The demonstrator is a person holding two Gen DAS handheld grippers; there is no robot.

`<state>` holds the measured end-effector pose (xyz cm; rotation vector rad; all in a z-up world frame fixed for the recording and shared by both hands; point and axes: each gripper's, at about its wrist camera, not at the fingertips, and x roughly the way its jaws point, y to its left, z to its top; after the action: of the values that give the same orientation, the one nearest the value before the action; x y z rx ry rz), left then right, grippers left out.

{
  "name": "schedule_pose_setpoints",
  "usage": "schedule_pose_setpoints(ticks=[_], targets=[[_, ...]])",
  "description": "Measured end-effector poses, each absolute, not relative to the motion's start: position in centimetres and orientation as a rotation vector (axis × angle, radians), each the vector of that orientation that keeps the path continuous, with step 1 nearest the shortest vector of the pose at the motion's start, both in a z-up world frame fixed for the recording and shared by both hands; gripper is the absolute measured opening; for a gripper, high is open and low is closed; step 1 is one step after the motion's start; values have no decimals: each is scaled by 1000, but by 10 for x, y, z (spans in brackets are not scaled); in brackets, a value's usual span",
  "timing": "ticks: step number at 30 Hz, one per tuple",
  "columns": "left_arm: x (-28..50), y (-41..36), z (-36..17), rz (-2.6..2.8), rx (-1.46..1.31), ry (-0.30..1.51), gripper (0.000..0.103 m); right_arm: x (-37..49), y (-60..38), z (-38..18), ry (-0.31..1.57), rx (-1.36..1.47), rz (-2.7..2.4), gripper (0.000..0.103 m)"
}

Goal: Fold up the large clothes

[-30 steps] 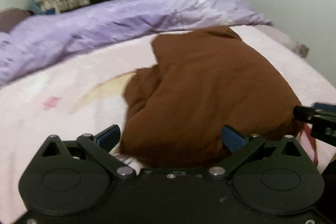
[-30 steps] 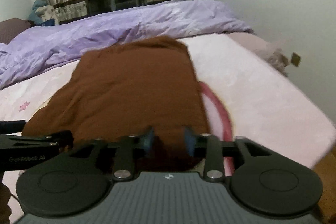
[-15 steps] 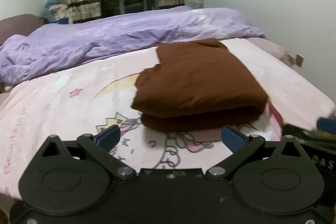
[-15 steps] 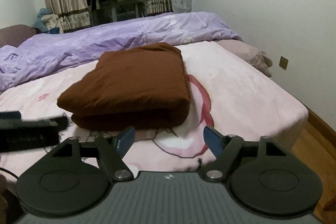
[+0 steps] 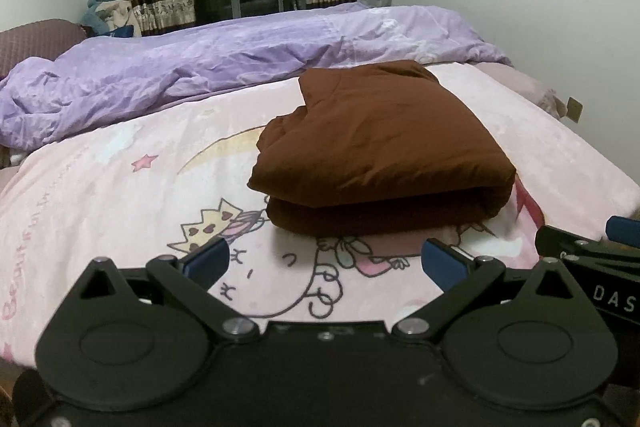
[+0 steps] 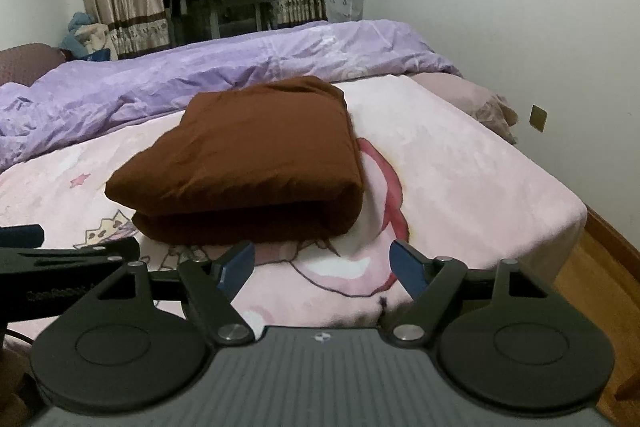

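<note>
Bed (image 5: pixel 120 211): pink cartoon-print blanket covers the near half; a rumpled purple duvet (image 5: pixel 192 67) lies along the far side, from 9 to 1 o'clock in both views.

Garment (image 5: pixel 380 151): brown, lying on the blanket at 12 o'clock from the left gripper and at about 11 o'clock from the right gripper. It is a compact rectangular stack in two thick layers, the rounded fold on its right side and the open edges to the left. The top layer sits slightly askew on the left, with a small notch at the far corner.

Progress, as judged: folding appears complete or very nearly so. At most, squaring the left edges remains. Nothing else awaiting folding is visible.

Left gripper (image 5: pixel 326 261): held low at the near edge of the bed, aimed at the stack, clear of it. Fingers spread wide, holding nothing.

Right gripper (image 6: pixel 322 263): same attitude, just right of the left one, short of the stack. Fingers likewise spread, empty.
</note>
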<state>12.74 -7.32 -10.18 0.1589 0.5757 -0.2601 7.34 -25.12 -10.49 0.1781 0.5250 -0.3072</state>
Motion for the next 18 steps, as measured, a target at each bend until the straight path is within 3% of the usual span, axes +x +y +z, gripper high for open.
schedule_pose_setpoints(ticks=[18], targets=[[120, -74, -97, -254, 167, 553, 103, 68, -250, -105, 513, 184, -313, 91]])
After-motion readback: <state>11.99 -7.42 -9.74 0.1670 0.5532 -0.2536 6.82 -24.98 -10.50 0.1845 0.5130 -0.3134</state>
